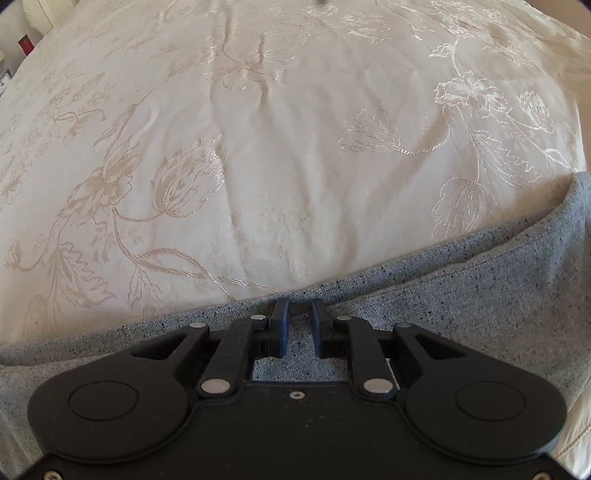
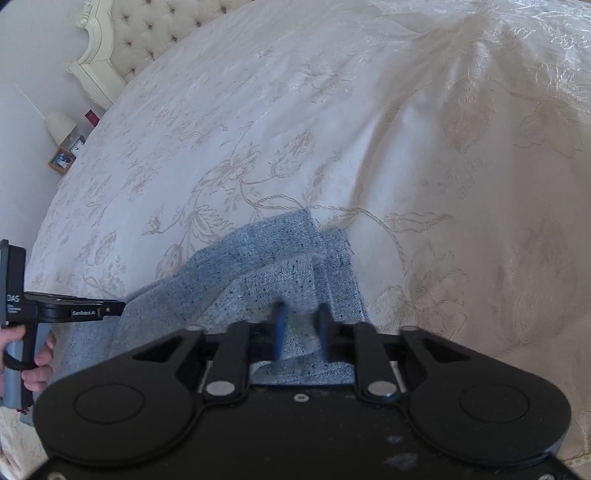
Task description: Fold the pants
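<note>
Light blue-grey speckled pants (image 2: pixel 258 266) lie on a cream bedspread (image 2: pixel 332 129), with one layer doubled over another. In the right wrist view my right gripper (image 2: pixel 301 325) is shut on a bunched, raised fold of the pants near their hem. My left gripper (image 2: pixel 123 308) shows at the left edge of that view, held by a person's hand (image 2: pixel 40 365), its tip at the pants' side edge. In the left wrist view the left gripper (image 1: pixel 300 314) sits over the pants (image 1: pixel 461 295), its fingers close together with the fabric edge between them.
The embroidered bedspread (image 1: pixel 258 147) spreads far ahead of both grippers. A tufted headboard (image 2: pixel 147 29) stands at the far left end. Beside the bed are a lamp (image 2: pixel 61 125) and a small picture frame (image 2: pixel 61 160).
</note>
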